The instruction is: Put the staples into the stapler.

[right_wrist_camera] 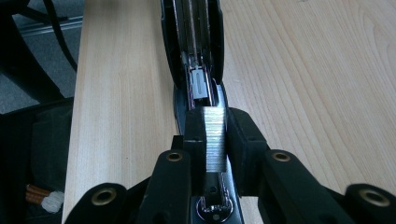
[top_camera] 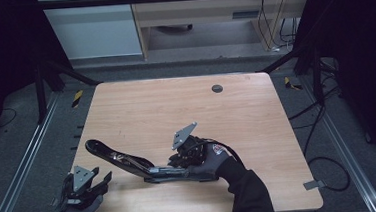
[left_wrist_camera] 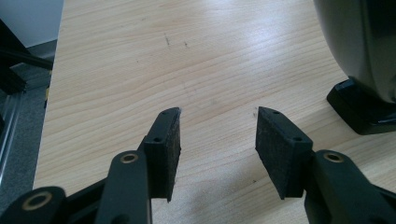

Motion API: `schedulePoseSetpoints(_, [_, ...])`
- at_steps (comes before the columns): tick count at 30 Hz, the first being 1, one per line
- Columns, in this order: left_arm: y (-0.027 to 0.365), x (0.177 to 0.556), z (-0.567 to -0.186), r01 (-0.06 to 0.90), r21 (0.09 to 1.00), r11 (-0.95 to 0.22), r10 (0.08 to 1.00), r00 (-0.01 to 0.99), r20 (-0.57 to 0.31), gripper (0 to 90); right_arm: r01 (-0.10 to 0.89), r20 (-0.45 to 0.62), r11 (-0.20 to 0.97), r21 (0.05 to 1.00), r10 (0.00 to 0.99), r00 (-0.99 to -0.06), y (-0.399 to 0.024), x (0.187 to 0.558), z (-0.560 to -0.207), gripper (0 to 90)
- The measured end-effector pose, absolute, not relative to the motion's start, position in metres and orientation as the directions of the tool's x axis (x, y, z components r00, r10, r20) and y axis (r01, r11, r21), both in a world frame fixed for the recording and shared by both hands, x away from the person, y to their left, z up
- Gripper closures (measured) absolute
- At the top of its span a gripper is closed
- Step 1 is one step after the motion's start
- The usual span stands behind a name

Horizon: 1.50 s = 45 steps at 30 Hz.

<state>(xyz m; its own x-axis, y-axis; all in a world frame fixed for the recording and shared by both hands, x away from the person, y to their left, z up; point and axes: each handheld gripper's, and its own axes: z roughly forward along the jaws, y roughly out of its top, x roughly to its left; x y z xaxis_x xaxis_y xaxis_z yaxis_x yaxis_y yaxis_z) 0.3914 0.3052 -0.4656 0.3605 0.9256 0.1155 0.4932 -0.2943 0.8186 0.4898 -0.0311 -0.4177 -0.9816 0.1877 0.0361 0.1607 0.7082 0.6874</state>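
Gently: pinched staples (right_wrist_camera: 215, 140) between narrow jaws of right gripper (right_wrist_camera: 214, 122), over rail of open stapler (top_camera: 130, 162) near table's (top_camera: 175, 102) near edge. Parked left gripper (left_wrist_camera: 217, 131) at near-left corner, jaws apart, empty. Needed strip squared to rail, lowered flat, then released.

Big black stapler (top_camera: 124, 160) lying open near the front of the wooden table, lid tipped up and back. Shiny block of staples (right_wrist_camera: 214, 140) sitting in its track.
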Motion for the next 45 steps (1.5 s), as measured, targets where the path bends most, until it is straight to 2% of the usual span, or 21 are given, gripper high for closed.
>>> schedulePoseSetpoints(26, [0.306,0.391,-0.466,0.493,0.820,-0.290,0.927,0.358,0.113,49.8,0.164,0.025,0.727,0.667,0.198,-0.980,-0.022,0.491,-0.429,78.5])
schedulePoseSetpoints(45, [0.306,0.392,-0.466,0.494,0.818,-0.293,0.926,0.359,0.114,49.8,0.143,0.022,0.746,0.650,0.170,-0.985,-0.018,0.490,-0.435,78.5])
